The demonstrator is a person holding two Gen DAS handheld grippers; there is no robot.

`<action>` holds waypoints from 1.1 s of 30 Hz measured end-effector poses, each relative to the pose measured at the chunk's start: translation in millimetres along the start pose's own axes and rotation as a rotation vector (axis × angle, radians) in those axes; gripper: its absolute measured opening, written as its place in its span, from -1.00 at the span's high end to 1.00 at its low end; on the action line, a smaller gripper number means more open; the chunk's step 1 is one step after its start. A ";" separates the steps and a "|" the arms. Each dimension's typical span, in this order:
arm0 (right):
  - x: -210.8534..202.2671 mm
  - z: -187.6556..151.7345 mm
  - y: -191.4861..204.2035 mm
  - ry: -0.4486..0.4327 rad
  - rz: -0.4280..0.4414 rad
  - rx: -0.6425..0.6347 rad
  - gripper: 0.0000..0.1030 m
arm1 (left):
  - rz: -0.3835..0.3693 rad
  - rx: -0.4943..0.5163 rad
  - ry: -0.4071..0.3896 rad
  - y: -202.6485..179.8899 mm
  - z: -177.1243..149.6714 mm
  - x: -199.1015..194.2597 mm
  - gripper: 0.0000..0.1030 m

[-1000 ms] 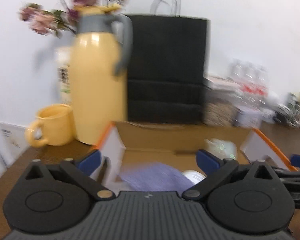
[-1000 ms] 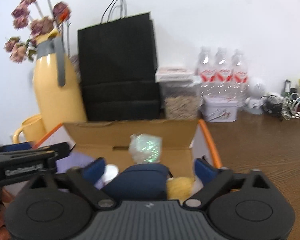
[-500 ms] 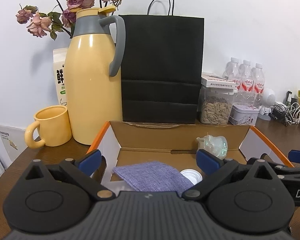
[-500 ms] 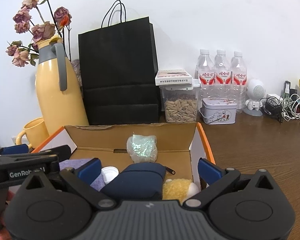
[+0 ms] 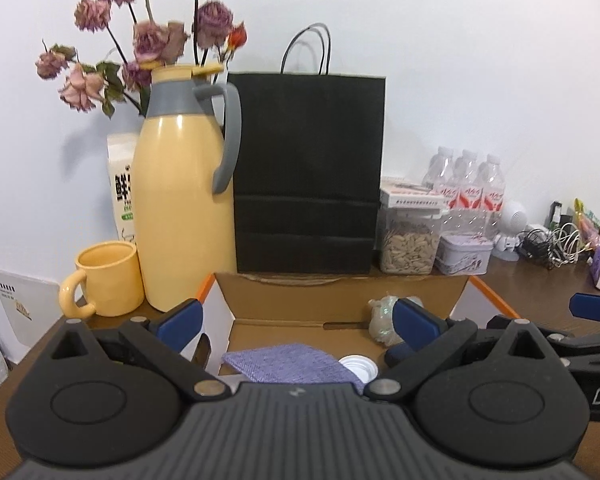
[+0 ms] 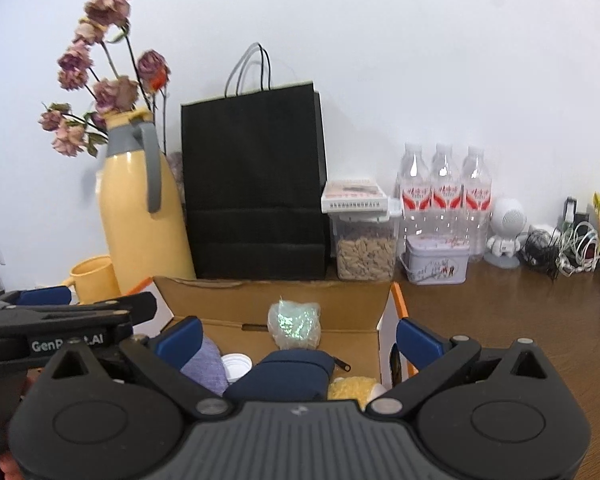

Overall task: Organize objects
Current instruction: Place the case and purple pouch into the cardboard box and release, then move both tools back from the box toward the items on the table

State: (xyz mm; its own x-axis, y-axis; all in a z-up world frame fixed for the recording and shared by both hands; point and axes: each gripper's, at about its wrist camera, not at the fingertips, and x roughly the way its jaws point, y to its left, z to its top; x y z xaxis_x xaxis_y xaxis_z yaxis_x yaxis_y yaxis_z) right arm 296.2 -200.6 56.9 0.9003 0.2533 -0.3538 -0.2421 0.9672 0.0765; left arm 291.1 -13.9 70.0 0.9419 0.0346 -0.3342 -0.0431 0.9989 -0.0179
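Note:
An open cardboard box (image 5: 340, 304) (image 6: 276, 300) with orange-edged flaps sits on the brown table. It holds a purple cloth (image 5: 288, 362) (image 6: 206, 364), a white cap (image 5: 358, 366) (image 6: 236, 364), a shiny green packet (image 5: 382, 316) (image 6: 296, 324), a dark blue pouch (image 6: 284, 374) and a yellow sponge-like piece (image 6: 350, 388). My left gripper (image 5: 296, 320) is open and empty above the box's near left side. My right gripper (image 6: 298, 338) is open and empty above the box's near right side. Each gripper shows at the edge of the other's view.
Behind the box stand a yellow jug (image 5: 180, 208) with dried roses, a yellow mug (image 5: 104, 278), a black paper bag (image 5: 308, 172), a seed jar (image 5: 410, 240), a tin (image 5: 464, 254), water bottles (image 6: 444, 196) and tangled cables (image 6: 560, 244).
Both grippers have risen and pulled back a little, so more of the wall and flowers shows. The left view was blurred a second ago and is now steady. Box contents unchanged.

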 end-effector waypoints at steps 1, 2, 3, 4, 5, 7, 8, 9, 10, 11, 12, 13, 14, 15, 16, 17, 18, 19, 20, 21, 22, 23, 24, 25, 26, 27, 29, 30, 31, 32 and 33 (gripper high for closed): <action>-4.6 0.2 1.1 -0.007 0.001 -0.009 -1.00 | -0.001 -0.001 -0.004 -0.5 0.2 -5.2 -1.00; -9.2 -0.3 2.2 -0.011 0.002 -0.017 -1.00 | 0.003 -0.002 -0.007 -0.6 -0.2 -10.7 -1.00; -13.7 -1.0 3.3 -0.013 0.004 -0.025 -1.00 | 0.003 -0.005 -0.007 0.0 -1.1 -15.5 -1.00; -17.6 -1.8 4.2 -0.013 0.006 -0.033 -1.00 | 0.001 -0.011 -0.008 1.1 -2.2 -21.8 -1.00; -22.2 -3.3 4.9 -0.012 0.006 -0.041 -1.00 | 0.001 -0.015 -0.008 1.8 -3.4 -26.9 -1.00; -30.2 -5.7 5.7 -0.008 0.004 -0.051 -1.00 | 0.006 -0.021 -0.004 3.2 -6.3 -37.4 -1.00; -35.1 -7.3 5.5 -0.006 0.004 -0.055 -1.00 | 0.009 -0.023 -0.002 4.3 -7.3 -42.3 -1.00; -39.7 -9.0 5.5 -0.005 0.003 -0.056 -1.00 | 0.011 -0.023 0.001 5.1 -9.0 -47.1 -1.00; -44.8 -11.1 5.7 -0.003 0.004 -0.060 -1.00 | 0.014 -0.024 0.004 5.7 -11.3 -53.2 -1.00; -50.2 -13.1 5.6 -0.001 0.005 -0.067 -1.00 | 0.016 -0.025 0.007 6.4 -13.5 -58.2 -1.00; -54.8 -15.2 5.0 0.001 0.002 -0.071 -1.00 | 0.018 -0.025 0.011 6.7 -16.1 -64.0 -1.00; -59.4 -17.6 4.2 0.002 -0.002 -0.074 -1.00 | 0.020 -0.025 0.014 7.5 -18.0 -68.3 -1.00; -64.9 -20.0 3.6 0.005 -0.006 -0.075 -1.00 | 0.022 -0.026 0.017 7.9 -20.7 -73.9 -1.00; -69.7 -22.4 3.1 0.007 -0.006 -0.074 -1.00 | 0.023 -0.025 0.021 8.4 -23.0 -78.6 -1.00; -74.6 -25.0 2.4 0.009 -0.007 -0.072 -1.00 | 0.025 -0.026 0.025 9.1 -25.4 -83.5 -1.00; -79.8 -27.8 1.4 0.011 -0.008 -0.072 -1.00 | 0.028 -0.026 0.031 9.7 -28.1 -88.5 -1.00; -85.0 -30.9 0.8 0.014 -0.009 -0.073 -1.00 | 0.030 -0.025 0.038 10.5 -30.7 -93.3 -1.00; -89.4 -33.8 0.3 0.017 -0.011 -0.074 -1.00 | 0.032 -0.022 0.043 11.0 -32.9 -97.8 -1.00; -94.6 -37.3 -0.1 0.021 -0.012 -0.076 -1.00 | 0.036 -0.020 0.047 11.6 -35.2 -102.4 -1.00; -99.1 -40.7 -0.7 0.024 -0.012 -0.076 -1.00 | 0.039 -0.018 0.049 11.8 -37.7 -106.4 -1.00; -103.6 -44.3 -1.7 0.028 -0.012 -0.074 -1.00 | 0.043 -0.015 0.053 12.5 -40.2 -111.2 -1.00; -107.4 -47.6 -2.6 0.033 -0.012 -0.073 -1.00 | 0.045 -0.013 0.059 13.0 -42.3 -114.2 -1.00; -111.4 -50.9 -3.4 0.038 -0.012 -0.070 -1.00 | 0.046 -0.011 0.065 13.7 -44.8 -117.5 -1.00; -114.8 -54.1 -4.3 0.043 -0.011 -0.067 -1.00 | 0.047 -0.009 0.073 14.5 -47.2 -120.8 -1.00; -117.6 -57.5 -5.2 0.049 -0.011 -0.066 -1.00 | 0.048 -0.007 0.080 15.2 -49.6 -123.7 -1.00; -120.3 -61.1 -5.8 0.056 -0.010 -0.066 -1.00 | 0.049 -0.006 0.087 15.9 -51.6 -126.0 -1.00; -124.0 -68.0 -6.2 0.070 -0.012 -0.070 -1.00 | 0.050 -0.004 0.100 16.9 -57.0 -130.9 -1.00; -125.3 -71.6 -6.2 0.078 -0.012 -0.073 -1.00 | 0.051 -0.003 0.106 17.2 -59.5 -132.6 -1.00; -126.5 -75.1 -6.8 0.086 -0.010 -0.075 -1.00 | 0.051 -0.001 0.112 17.1 -62.3 -134.2 -1.00; -127.4 -78.8 -7.3 0.094 -0.009 -0.077 -1.00 | 0.052 0.002 0.120 17.2 -65.4 -135.6 -1.00; -127.7 -82.6 -7.7 0.103 -0.009 -0.079 -1.00 | 0.052 0.003 0.126 17.3 -68.5 -137.0 -1.00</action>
State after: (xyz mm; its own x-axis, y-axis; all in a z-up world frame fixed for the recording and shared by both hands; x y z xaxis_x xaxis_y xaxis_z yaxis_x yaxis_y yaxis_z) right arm 153.2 -241.8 24.5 0.8615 0.2378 -0.4486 -0.2656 0.9641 0.0010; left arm 138.5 -3.5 51.0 0.8889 0.0826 -0.4506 -0.0897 0.9960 0.0057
